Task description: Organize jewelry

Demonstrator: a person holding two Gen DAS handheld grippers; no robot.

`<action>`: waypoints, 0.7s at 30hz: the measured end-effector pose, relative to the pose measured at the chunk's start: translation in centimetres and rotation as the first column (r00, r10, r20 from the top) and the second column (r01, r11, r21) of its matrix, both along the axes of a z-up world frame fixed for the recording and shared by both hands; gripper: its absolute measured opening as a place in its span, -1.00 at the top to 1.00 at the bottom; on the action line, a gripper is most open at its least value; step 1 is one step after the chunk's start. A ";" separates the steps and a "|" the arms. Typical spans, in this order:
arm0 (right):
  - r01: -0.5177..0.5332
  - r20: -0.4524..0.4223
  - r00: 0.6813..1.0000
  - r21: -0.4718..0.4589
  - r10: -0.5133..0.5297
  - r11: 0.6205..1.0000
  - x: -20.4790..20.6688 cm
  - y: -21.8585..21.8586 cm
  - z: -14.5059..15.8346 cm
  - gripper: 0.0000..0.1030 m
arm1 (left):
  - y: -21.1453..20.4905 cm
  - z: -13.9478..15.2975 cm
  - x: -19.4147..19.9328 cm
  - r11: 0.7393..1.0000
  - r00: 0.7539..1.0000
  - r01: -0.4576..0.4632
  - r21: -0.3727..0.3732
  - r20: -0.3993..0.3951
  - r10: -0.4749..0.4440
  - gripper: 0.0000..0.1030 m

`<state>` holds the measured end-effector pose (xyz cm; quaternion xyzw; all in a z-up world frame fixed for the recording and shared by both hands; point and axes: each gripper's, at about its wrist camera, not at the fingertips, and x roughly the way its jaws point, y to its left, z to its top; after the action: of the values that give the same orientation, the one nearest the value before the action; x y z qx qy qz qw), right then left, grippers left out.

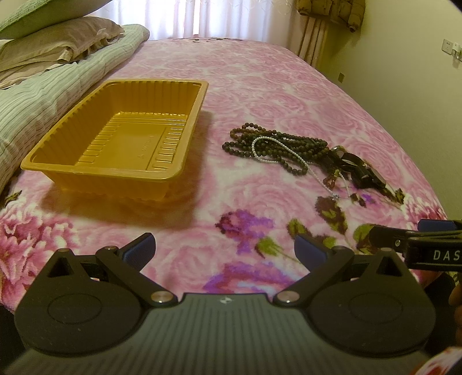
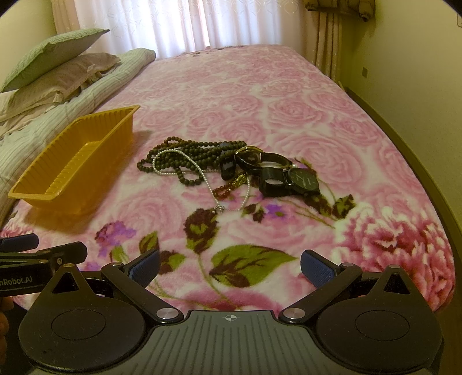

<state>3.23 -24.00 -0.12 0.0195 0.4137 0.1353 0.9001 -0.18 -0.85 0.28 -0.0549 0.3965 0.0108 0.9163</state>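
Note:
An empty yellow plastic tray sits on the pink floral bedspread, left of a jewelry pile. The pile holds dark bead strands, a white pearl necklace, a small reddish bead bracelet and black watches. My left gripper is open and empty, low over the bedspread in front of the tray and pile. My right gripper is open and empty, in front of the pile. Each gripper's fingers show at the other view's edge.
Stacked pillows and a folded striped quilt lie left of the tray. Curtains hang behind the bed. The bed's right edge runs along a wall. The bedspread stretches beyond the pile.

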 end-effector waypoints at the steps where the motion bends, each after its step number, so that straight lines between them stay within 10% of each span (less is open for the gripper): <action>1: 0.000 0.000 1.000 0.000 0.000 1.000 0.0 0.0 0.0 -0.99 | 0.0 0.0 0.0 1.000 1.000 0.000 0.001 0.001 0.000 -0.98; 21: 0.000 0.000 1.000 0.001 0.000 1.000 0.0 0.0 0.0 -0.99 | -0.2 -0.1 0.0 1.000 1.000 0.005 -0.004 0.001 -0.005 -0.98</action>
<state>3.23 -24.02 -0.12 0.0200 0.4136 0.1358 0.9001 -0.18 -1.02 0.20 -0.0559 0.3961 0.0076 0.9165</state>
